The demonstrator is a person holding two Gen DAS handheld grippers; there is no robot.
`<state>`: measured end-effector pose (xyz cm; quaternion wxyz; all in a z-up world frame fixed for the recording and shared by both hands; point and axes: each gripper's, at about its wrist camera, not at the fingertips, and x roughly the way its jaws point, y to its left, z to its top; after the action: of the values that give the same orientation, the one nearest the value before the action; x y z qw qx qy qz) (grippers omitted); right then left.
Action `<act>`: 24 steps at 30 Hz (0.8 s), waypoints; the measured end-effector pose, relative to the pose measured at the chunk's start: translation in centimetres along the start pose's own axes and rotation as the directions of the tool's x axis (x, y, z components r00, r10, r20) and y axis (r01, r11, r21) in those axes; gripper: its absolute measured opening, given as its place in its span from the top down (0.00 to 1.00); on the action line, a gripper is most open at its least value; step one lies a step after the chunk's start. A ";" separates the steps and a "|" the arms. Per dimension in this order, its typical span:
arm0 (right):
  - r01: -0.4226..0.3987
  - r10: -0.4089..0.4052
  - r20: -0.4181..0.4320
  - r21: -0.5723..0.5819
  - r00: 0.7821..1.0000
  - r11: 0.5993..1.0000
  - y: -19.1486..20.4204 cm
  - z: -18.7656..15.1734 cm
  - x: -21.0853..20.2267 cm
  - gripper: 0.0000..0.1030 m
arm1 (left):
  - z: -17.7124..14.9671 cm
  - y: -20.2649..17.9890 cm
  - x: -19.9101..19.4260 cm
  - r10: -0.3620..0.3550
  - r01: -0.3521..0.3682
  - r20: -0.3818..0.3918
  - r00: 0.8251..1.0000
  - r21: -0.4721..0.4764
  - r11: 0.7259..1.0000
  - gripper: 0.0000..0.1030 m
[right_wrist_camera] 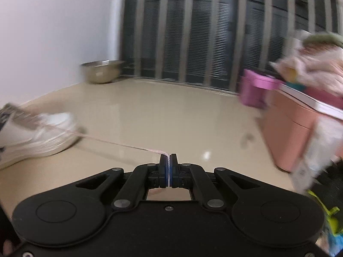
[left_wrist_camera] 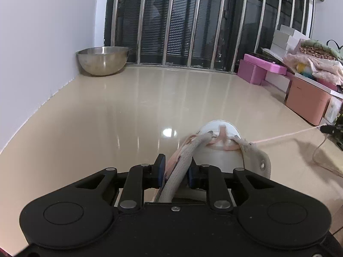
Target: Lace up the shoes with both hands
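Home rm: tile floor (left_wrist_camera: 128,98), barred window (left_wrist_camera: 193,21), steel bowl (left_wrist_camera: 101,61), shoeboxes (left_wrist_camera: 257,70), folded blankets (left_wrist_camera: 317,64).

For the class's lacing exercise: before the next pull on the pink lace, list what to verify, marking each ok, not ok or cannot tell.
1. Left gripper holds the shoe by its padded collar: ok.
2. Right gripper is shut on the pink lace: ok.
3. Lace runs taut from shoe to right gripper, no slack: ok.
4. Lace passes through the front eyelets: ok; the lower ones, cannot tell.
5. Floor between shoe and pink boxes free of snags: ok.
6. Shoe sole flat on floor: cannot tell, view blurred.
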<state>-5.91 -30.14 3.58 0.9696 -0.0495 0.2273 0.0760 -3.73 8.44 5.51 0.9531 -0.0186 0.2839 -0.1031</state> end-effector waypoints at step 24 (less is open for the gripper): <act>-0.386 0.400 -0.008 -0.281 0.916 0.879 12.5 3.6 4.8 1.00 | 0.6 -0.1 -0.9 -0.005 0.005 -0.010 1.000 0.002 1.000 0.81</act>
<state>-2.26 -16.73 3.85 0.9228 -0.1352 0.1952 0.3033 -4.11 8.52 6.51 0.9514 -0.0178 0.2886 -0.1061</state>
